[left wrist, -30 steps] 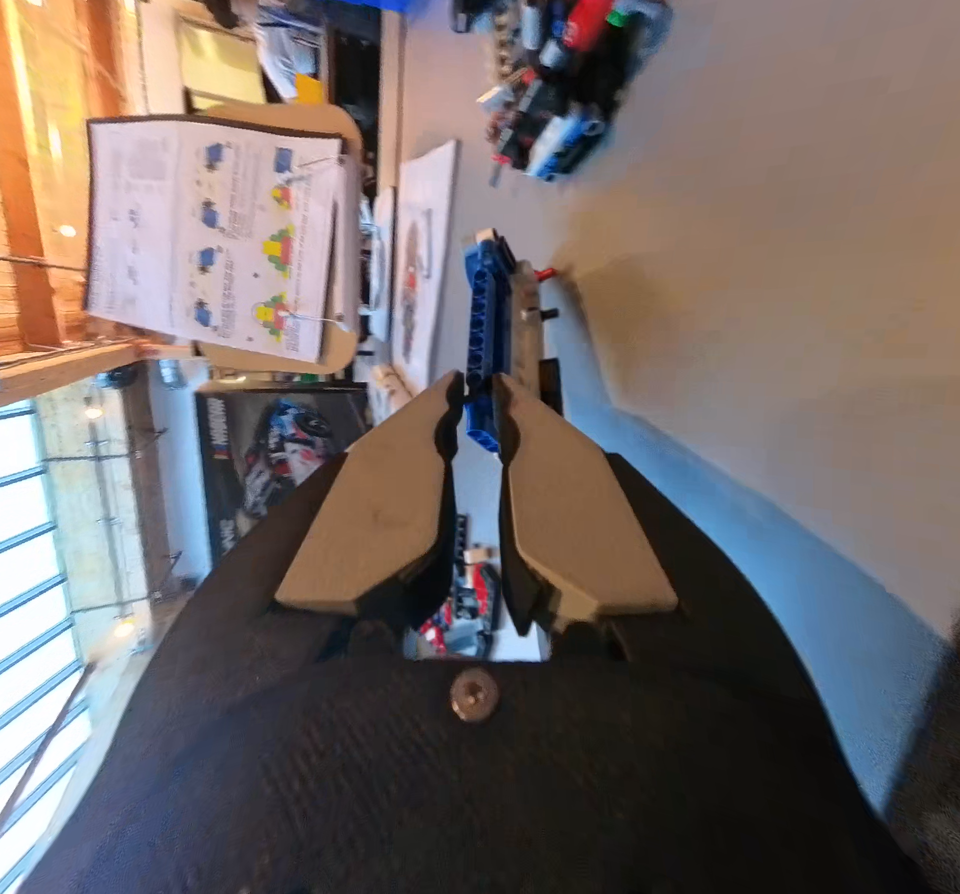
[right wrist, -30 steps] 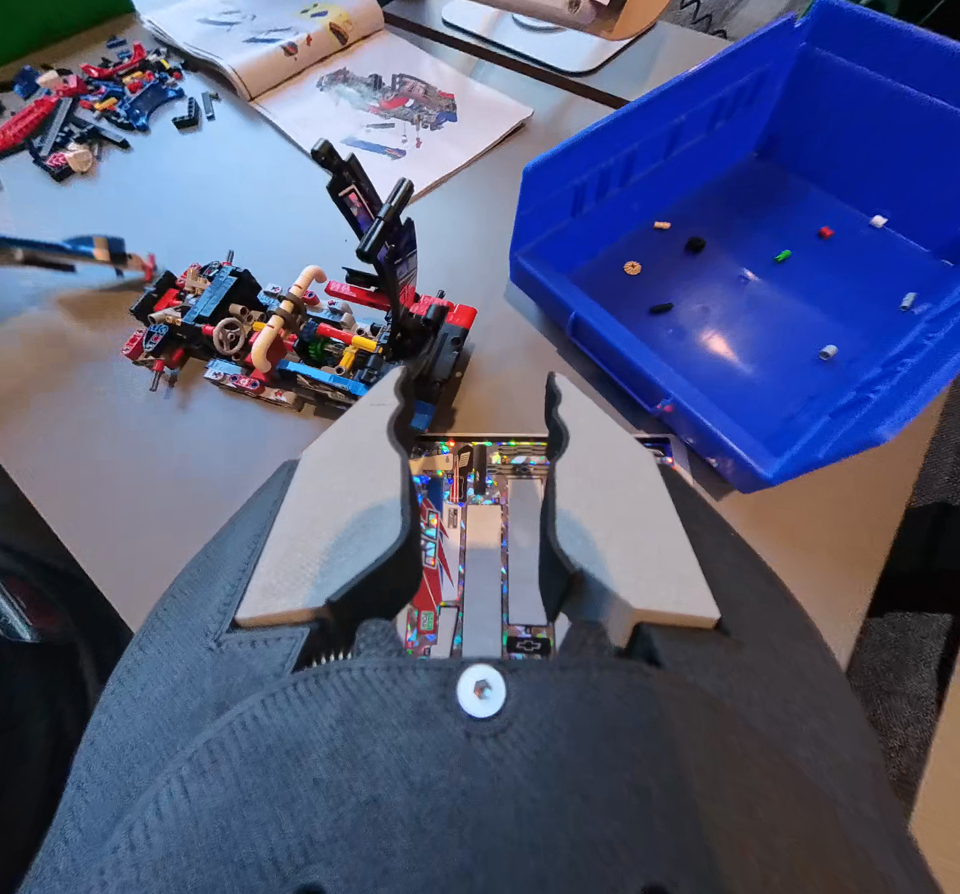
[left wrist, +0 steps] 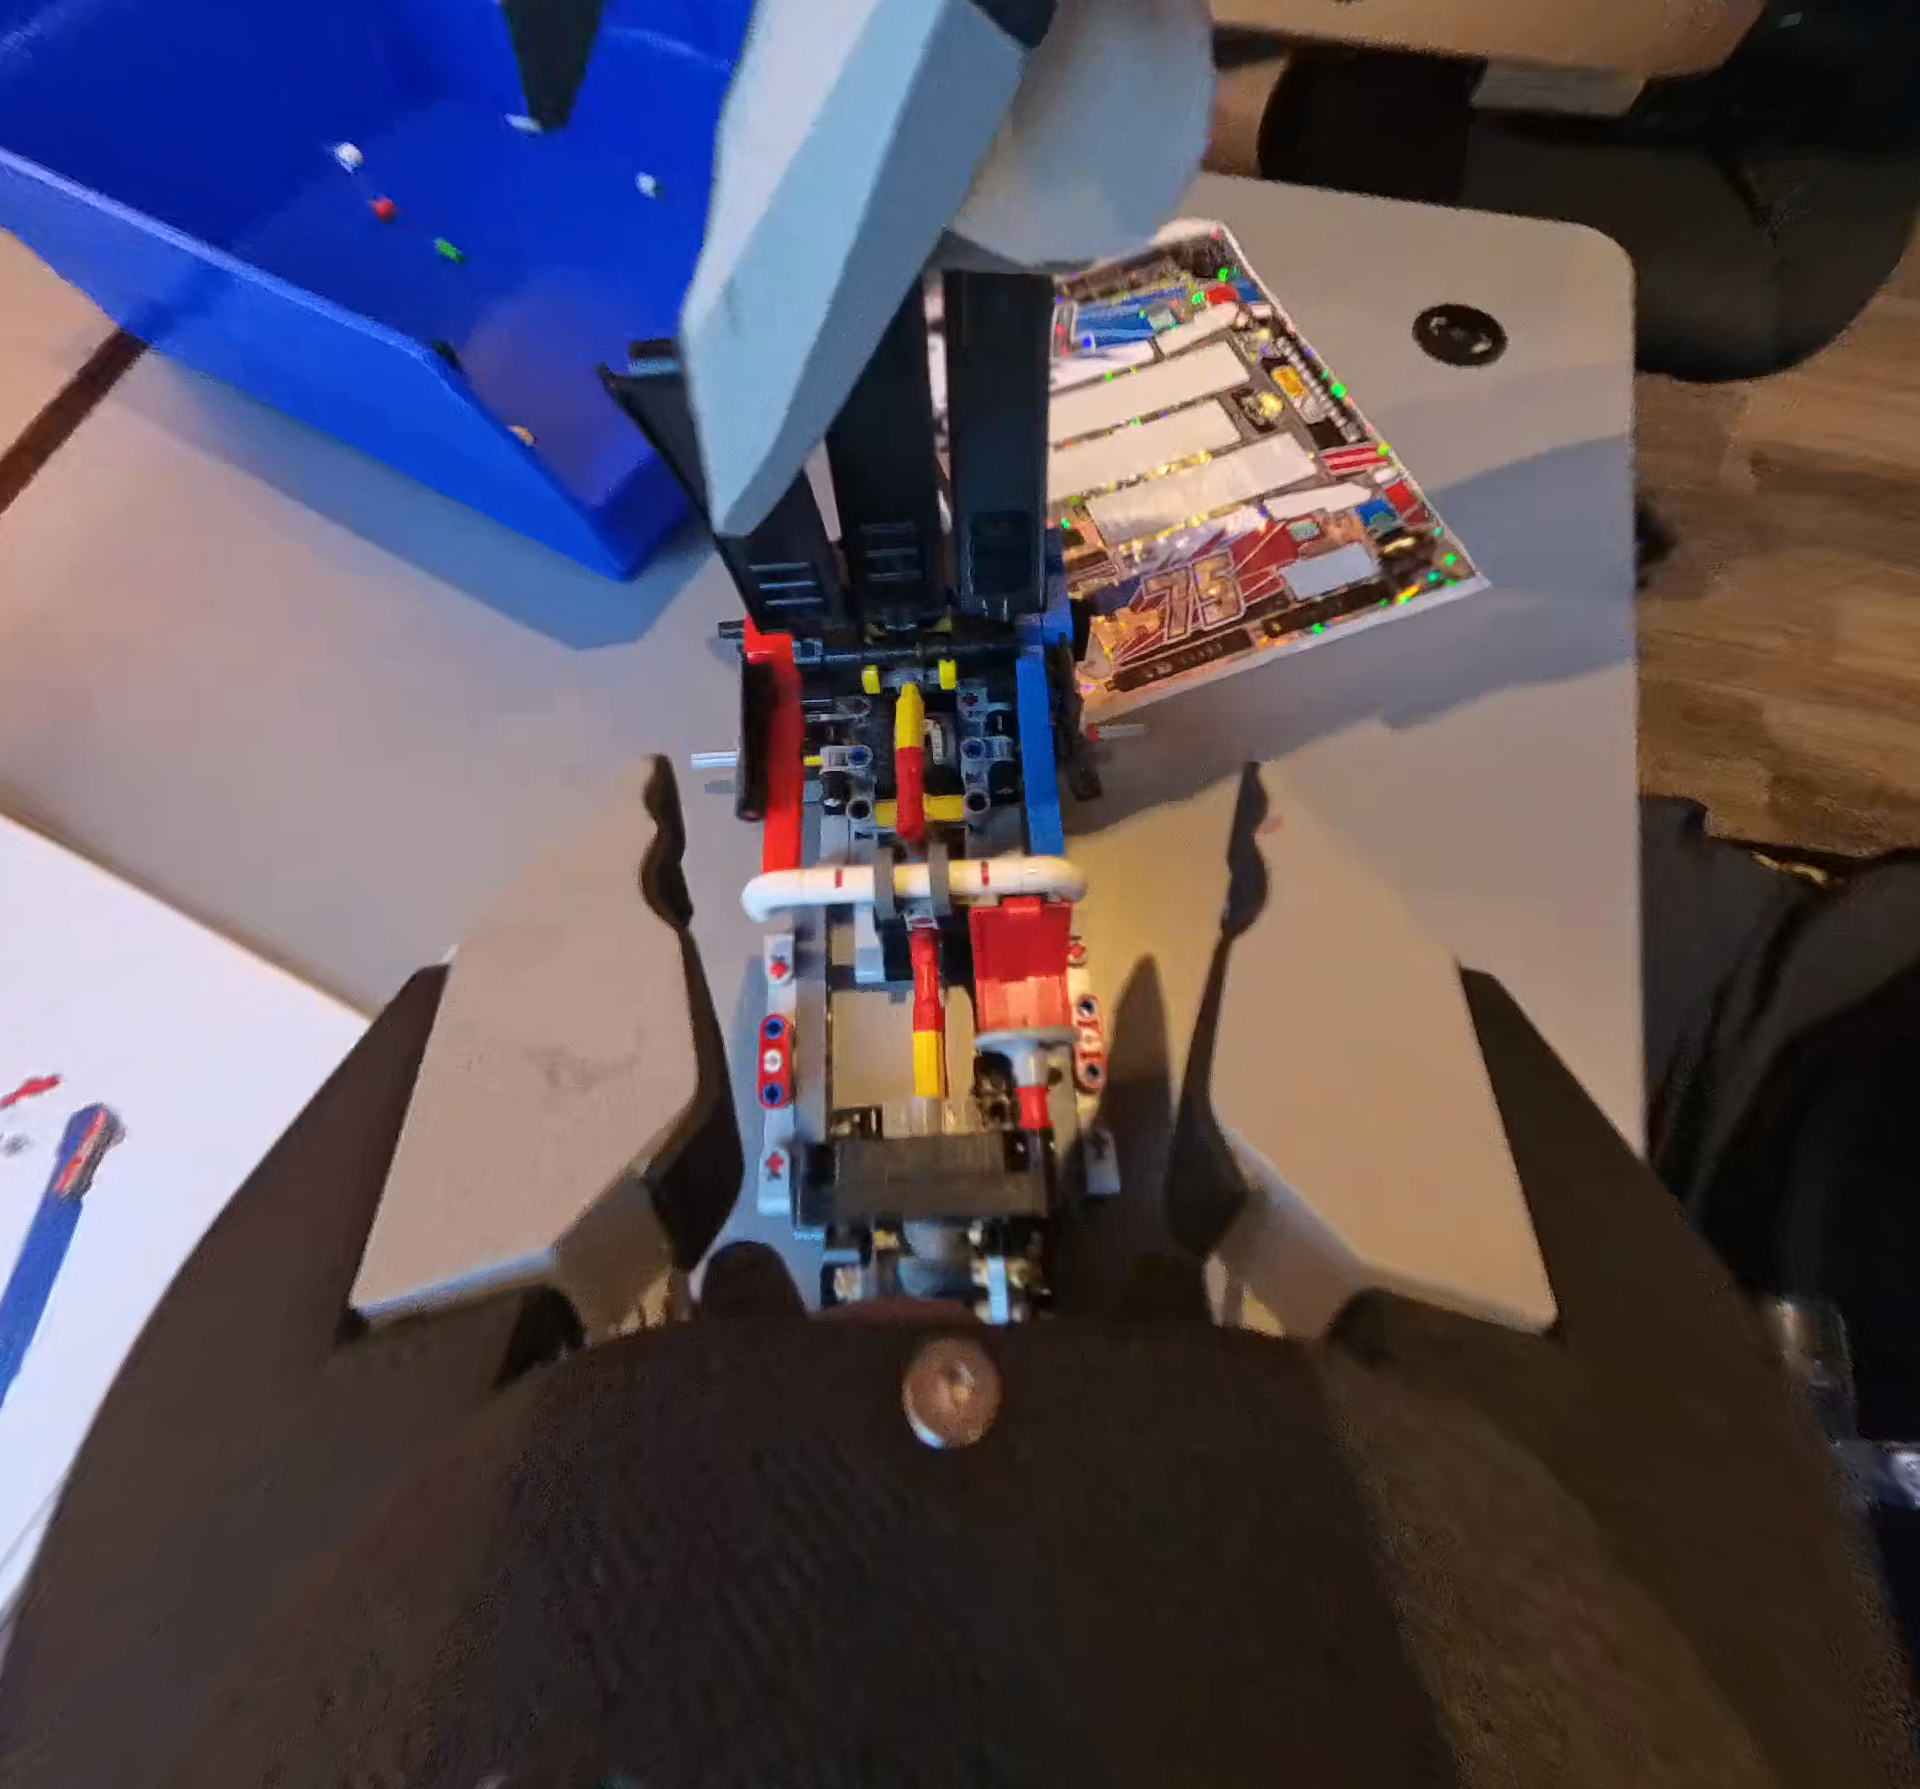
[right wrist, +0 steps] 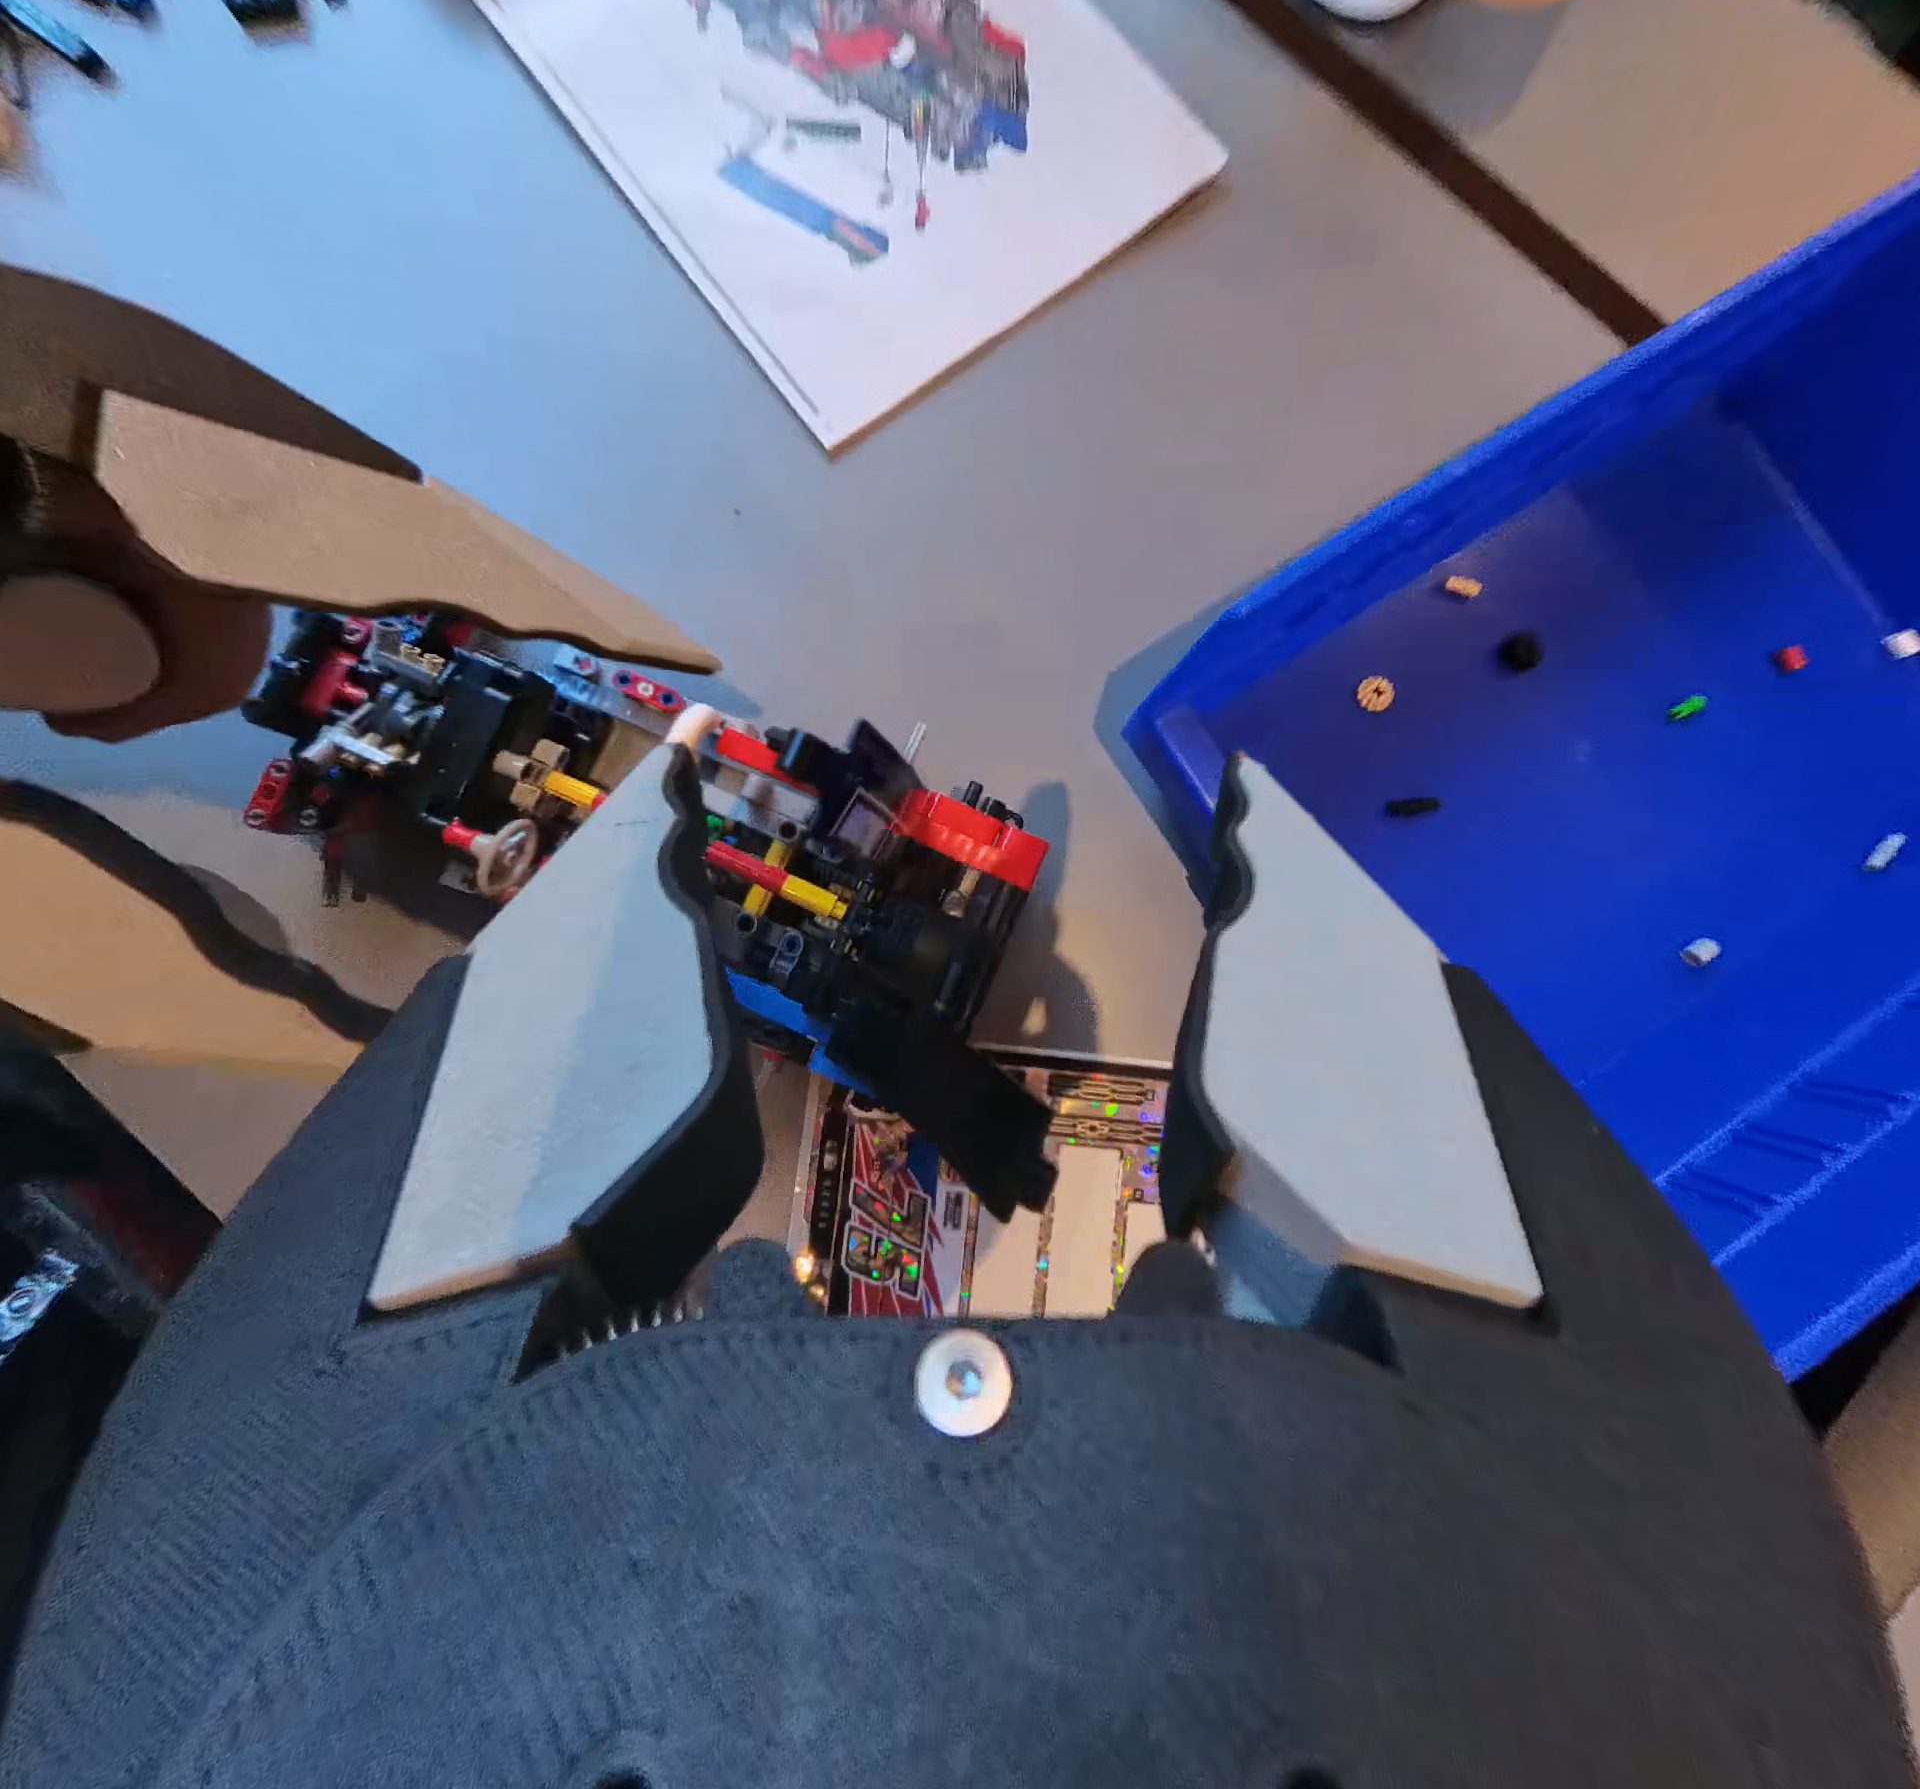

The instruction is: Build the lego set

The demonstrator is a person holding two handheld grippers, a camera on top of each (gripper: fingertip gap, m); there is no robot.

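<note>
Left tool (left wrist: 951, 804) spread over car (left wrist: 914, 960)

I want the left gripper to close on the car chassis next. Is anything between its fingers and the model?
Nothing visible does. The left gripper is open and straddles the lego car chassis; the right gripper hovers over the far end, by the raised black panels.

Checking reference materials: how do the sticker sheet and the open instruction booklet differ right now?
The sticker sheet is glossy and holographic, partly under the car chassis; the instruction booklet is matte white, lying clear of the chassis. The sheet sits below the right gripper; the booklet lies farther away. Both lie flat on the table.
</note>
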